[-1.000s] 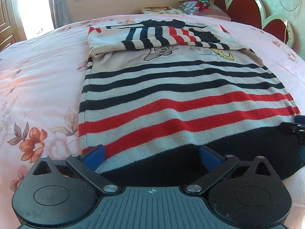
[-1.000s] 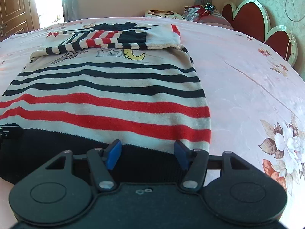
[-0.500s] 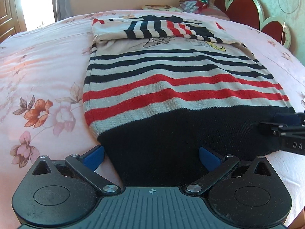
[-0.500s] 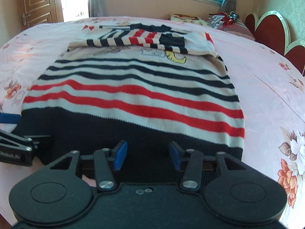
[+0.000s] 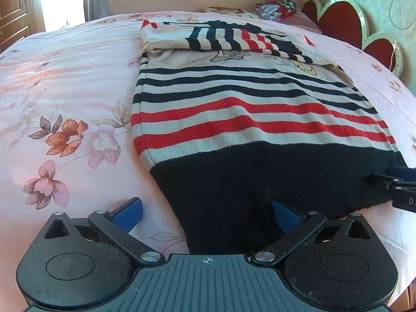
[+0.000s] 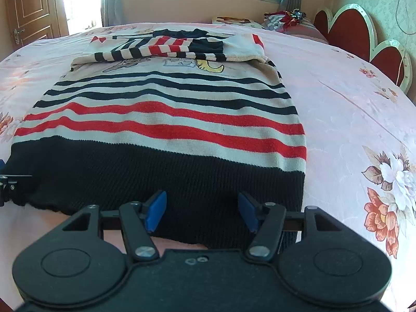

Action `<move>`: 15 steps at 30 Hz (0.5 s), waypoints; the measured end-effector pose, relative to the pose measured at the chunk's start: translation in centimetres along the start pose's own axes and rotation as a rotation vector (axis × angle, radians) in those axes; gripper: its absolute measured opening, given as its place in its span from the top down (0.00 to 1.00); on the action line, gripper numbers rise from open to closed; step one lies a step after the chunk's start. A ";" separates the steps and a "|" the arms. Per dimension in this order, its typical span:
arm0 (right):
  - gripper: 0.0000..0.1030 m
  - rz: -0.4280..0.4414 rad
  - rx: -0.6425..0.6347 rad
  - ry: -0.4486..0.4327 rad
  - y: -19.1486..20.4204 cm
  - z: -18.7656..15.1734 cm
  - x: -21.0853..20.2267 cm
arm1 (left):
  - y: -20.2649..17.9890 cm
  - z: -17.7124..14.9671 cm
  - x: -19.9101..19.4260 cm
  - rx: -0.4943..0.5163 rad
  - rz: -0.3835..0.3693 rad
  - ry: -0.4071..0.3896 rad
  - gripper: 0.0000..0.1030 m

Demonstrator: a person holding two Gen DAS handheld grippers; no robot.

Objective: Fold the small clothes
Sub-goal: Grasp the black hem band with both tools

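A pink floral bed (image 5: 65, 83) fills the sunlit room, red heart headboard (image 6: 345, 28) beyond. The striped sweater (image 6: 166, 119) lies flat on it, sleeves folded across. Both the left hand-held gripper (image 5: 206, 212) and the right hand-held gripper (image 6: 201, 210) are spread at its black hem.

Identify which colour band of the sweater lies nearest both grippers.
The solid black hem band of the sweater; red and thin black stripes lie farther up. The left gripper and right gripper are open at it.
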State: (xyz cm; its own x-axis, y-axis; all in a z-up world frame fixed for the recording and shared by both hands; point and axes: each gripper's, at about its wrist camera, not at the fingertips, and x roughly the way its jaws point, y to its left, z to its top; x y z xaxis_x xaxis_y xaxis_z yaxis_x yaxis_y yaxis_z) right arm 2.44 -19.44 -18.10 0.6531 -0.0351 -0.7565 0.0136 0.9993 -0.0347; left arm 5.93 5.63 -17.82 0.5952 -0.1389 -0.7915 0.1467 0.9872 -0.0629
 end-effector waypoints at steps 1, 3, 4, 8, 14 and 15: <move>0.42 0.000 0.007 -0.002 0.0 0.0 0.0 | 0.0 0.0 0.0 -0.002 -0.001 -0.002 0.00; 0.42 0.007 0.021 -0.004 -0.2 0.0 -0.2 | 0.0 -0.1 -0.1 -0.009 -0.009 -0.004 0.00; 0.41 0.012 0.030 -0.004 -0.3 0.0 -0.3 | 0.1 -0.1 -0.2 -0.015 -0.017 -0.003 0.00; 0.39 0.027 0.077 -0.008 -0.7 0.3 -1.0 | 0.4 0.1 -0.6 -0.031 -0.046 0.009 0.00; 0.33 0.018 0.130 -0.019 -1.6 0.4 -1.9 | 1.8 -0.2 -1.4 -0.086 -0.126 0.028 0.00; 0.33 0.016 0.136 -0.023 -1.8 0.4 -2.1 | 2.2 -0.3 -1.6 -0.102 -0.141 0.028 0.00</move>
State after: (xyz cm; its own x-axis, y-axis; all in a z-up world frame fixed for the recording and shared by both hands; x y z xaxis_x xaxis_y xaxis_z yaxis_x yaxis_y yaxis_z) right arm 1.35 -21.15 -16.17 0.6715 -0.0206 -0.7407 0.1048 0.9922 0.0675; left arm 5.07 8.09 -16.92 0.5522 -0.2759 -0.7867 0.1456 0.9611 -0.2348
